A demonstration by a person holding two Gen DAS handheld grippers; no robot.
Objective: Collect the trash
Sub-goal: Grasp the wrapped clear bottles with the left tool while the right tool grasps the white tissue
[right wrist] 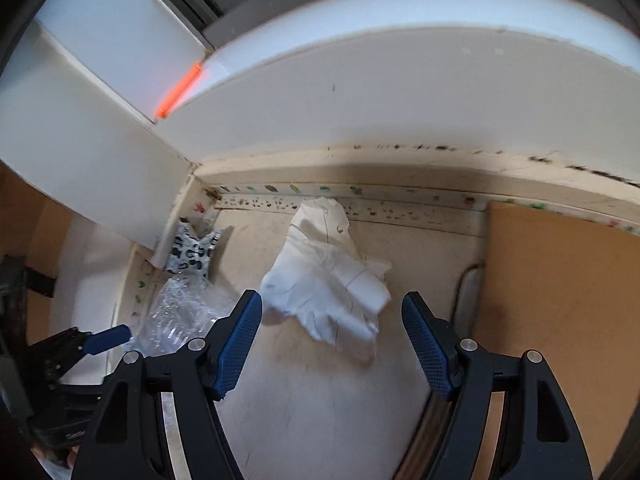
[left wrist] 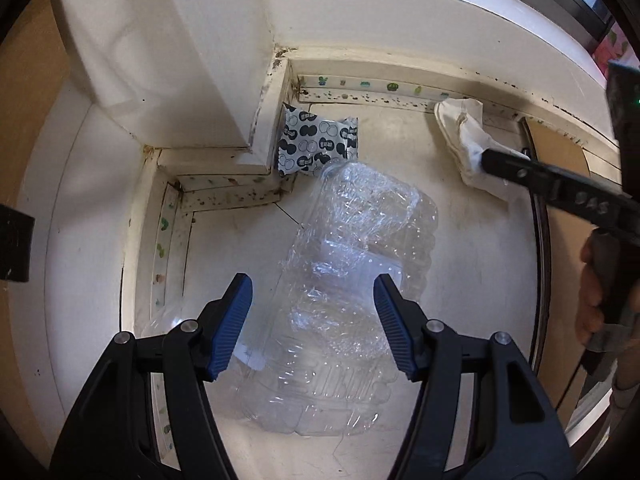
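Left gripper [left wrist: 312,300] open, empty, fingers straddling the clear plastic container [left wrist: 340,280], long axis running away. Right gripper [right wrist: 332,324] open, empty, crumpled paper [right wrist: 332,280] just ahead.

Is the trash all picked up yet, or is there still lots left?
Nothing looks picked up yet. All three pieces lie on the floor: the clear plastic box, the black-and-white wrapper in the corner and the crumpled white paper. The left gripper is open over the box and the right gripper is open in front of the paper, so both grabs are still to come.
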